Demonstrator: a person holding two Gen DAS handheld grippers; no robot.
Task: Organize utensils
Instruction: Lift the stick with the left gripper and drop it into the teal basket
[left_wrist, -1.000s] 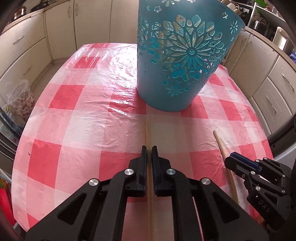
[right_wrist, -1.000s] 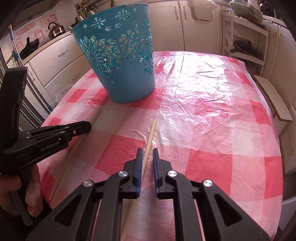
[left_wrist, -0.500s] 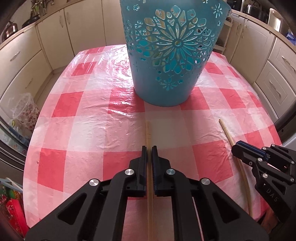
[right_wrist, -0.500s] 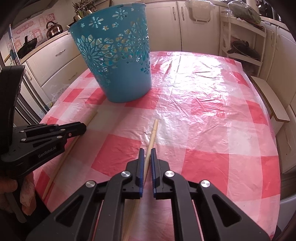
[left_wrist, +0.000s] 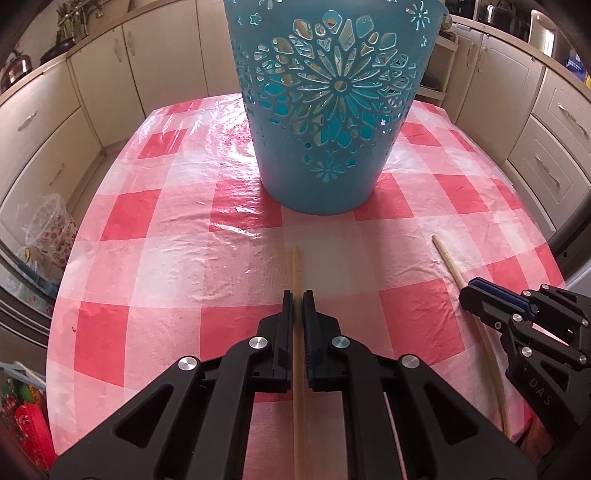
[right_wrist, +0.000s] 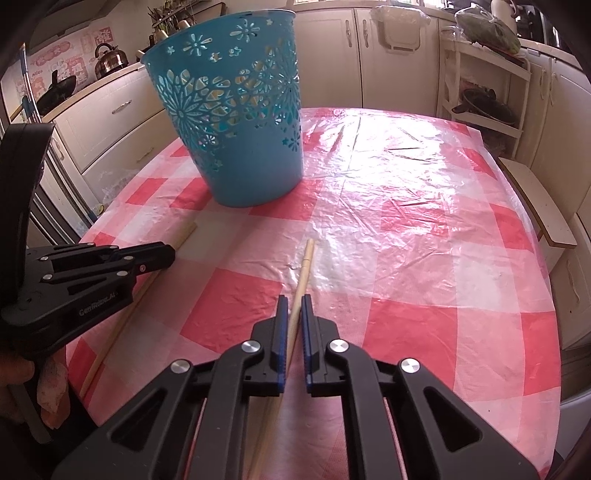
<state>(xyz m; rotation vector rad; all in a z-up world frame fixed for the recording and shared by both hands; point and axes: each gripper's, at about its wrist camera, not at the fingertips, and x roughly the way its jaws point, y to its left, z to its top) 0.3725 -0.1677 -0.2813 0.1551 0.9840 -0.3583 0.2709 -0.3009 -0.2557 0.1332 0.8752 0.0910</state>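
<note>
In a kitchen, my left gripper (left_wrist: 298, 295) clamps one wooden stick (left_wrist: 296, 266) and my right gripper (right_wrist: 291, 301) a second stick (right_wrist: 305, 267), both lying on the checked tablecloth (right_wrist: 424, 258) just before the blue cut-out basket (left_wrist: 332, 110).

A table under a red-and-white checked cloth, with a basket and two sticks on it.

We see the table (left_wrist: 147, 258) covered by a checked cloth (right_wrist: 424, 229) that carries a wrinkled, shiny clear plastic film. A blue cut-out basket (left_wrist: 328, 122) stands upright towards the far side. Nearer to us we find two pale wooden sticks: the left stick (left_wrist: 296, 269) points roughly at the basket's foot, and the right stick (left_wrist: 452, 267) lies well apart from it, angled towards the table's edge.
</note>
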